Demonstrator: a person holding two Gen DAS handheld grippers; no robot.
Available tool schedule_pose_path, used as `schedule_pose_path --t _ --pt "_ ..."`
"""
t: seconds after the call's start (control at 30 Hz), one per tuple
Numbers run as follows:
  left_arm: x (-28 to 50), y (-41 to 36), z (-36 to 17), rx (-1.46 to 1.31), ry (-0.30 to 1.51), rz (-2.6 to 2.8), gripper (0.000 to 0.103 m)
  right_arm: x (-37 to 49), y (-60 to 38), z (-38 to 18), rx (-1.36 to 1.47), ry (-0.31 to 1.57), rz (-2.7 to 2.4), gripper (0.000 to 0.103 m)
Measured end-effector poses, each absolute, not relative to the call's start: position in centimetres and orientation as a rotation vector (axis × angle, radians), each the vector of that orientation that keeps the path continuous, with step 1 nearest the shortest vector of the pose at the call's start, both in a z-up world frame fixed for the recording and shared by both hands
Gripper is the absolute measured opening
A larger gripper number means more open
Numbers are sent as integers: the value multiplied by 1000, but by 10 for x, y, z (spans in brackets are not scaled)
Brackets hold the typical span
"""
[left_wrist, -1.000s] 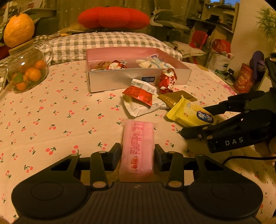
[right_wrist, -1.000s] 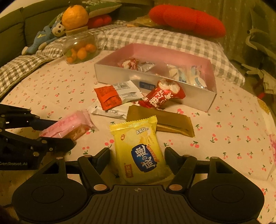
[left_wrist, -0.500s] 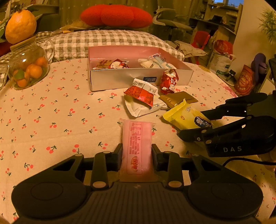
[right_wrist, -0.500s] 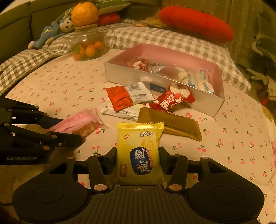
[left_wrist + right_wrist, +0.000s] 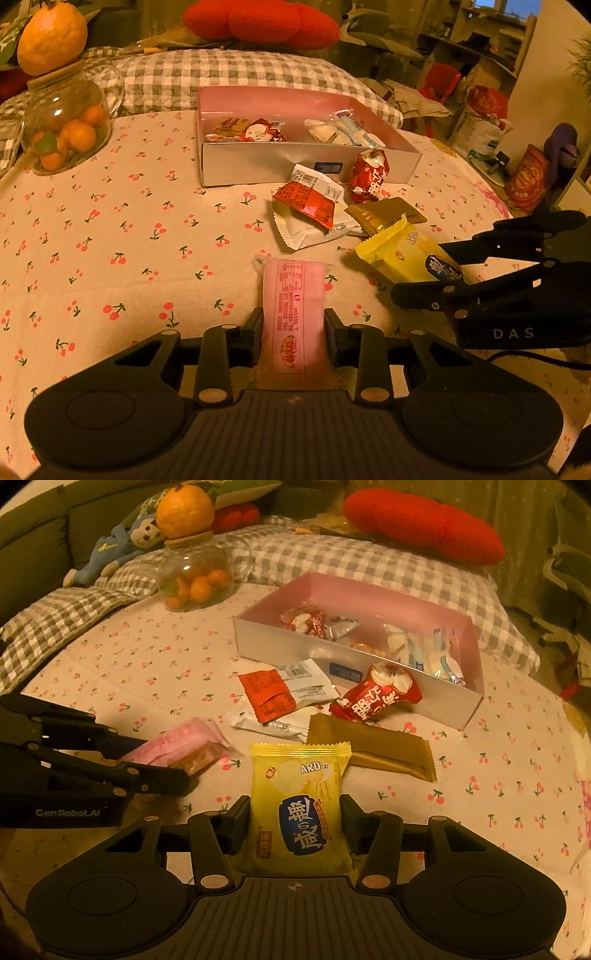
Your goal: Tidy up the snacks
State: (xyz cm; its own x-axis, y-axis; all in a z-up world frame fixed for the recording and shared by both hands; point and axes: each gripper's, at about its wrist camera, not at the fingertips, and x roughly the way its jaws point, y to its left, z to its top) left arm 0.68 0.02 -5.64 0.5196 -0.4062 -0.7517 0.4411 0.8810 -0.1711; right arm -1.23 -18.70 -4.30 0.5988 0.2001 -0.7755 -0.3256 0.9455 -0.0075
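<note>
**Pink packet and yellow packet both gripped, box waits ahead**

Pink wrapper comes first on your left side: your left claw (image 5: 293,328) has just been closing and now pinches the pink snack packet (image 5: 293,295) at its near end, while the far end lies on the cherry-print cloth (image 5: 110,236). Further to the right, your right claw (image 5: 295,812) has also just been closing and now presses on both sides of the yellow chip packet (image 5: 299,797). In my judgement, the step in hand is the pick-up of two snacks at once, and both grips look complete.

The next move calls for lifting both packets clear of the cloth and carrying them forward to the pink-lined box (image 5: 258,168), which stands beyond the loose pile. Keep the two claws apart on the way, because they are near each other, and pass over the near silver wall before you let go.

Counted from left to right on the cloth, outside the box: one pink packet, one white packet (image 5: 266,723) with one red and white packet (image 5: 284,690) lying on top of it, one yellow packet, one gold packet (image 5: 373,751), and one red crinkled packet (image 5: 376,698) close to the box wall. Inside the box I see about five or six snacks; the exact number I cannot tell. One glass jar (image 5: 66,125) of small oranges stands at the far left.
</note>
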Motion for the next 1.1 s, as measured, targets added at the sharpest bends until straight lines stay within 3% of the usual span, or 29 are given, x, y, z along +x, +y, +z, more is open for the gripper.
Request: schedule_pose_path --t 1.1 --pt "40 -10 -7 -47 937 -454 30 6 -208 16 35 921 170 49"
